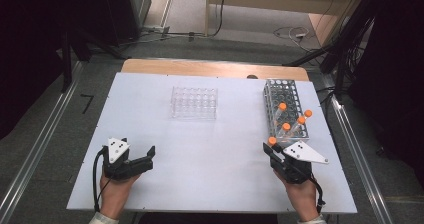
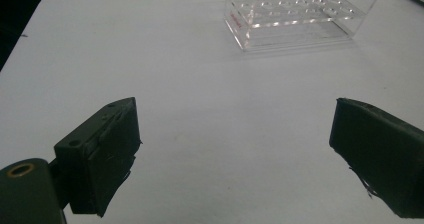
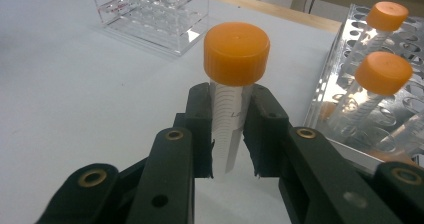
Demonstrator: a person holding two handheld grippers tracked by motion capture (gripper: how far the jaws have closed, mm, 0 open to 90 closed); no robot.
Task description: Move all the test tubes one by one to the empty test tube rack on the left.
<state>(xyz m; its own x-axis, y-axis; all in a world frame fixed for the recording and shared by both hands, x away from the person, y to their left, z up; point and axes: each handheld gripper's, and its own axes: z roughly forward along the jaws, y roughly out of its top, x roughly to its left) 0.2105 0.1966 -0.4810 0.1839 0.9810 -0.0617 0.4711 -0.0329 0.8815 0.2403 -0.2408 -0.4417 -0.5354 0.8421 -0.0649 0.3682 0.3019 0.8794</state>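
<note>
As tubes fill metal rack, clear rack empty

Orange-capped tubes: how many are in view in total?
5. Four tubes stand in the metal rack, at and; the right gripper holds the fifth tube. None seems hidden.

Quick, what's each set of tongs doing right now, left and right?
Left tongs: open, holding nothing, above the white table.
Right tongs: shut on an orange-capped tube, beside the metal rack.
</note>
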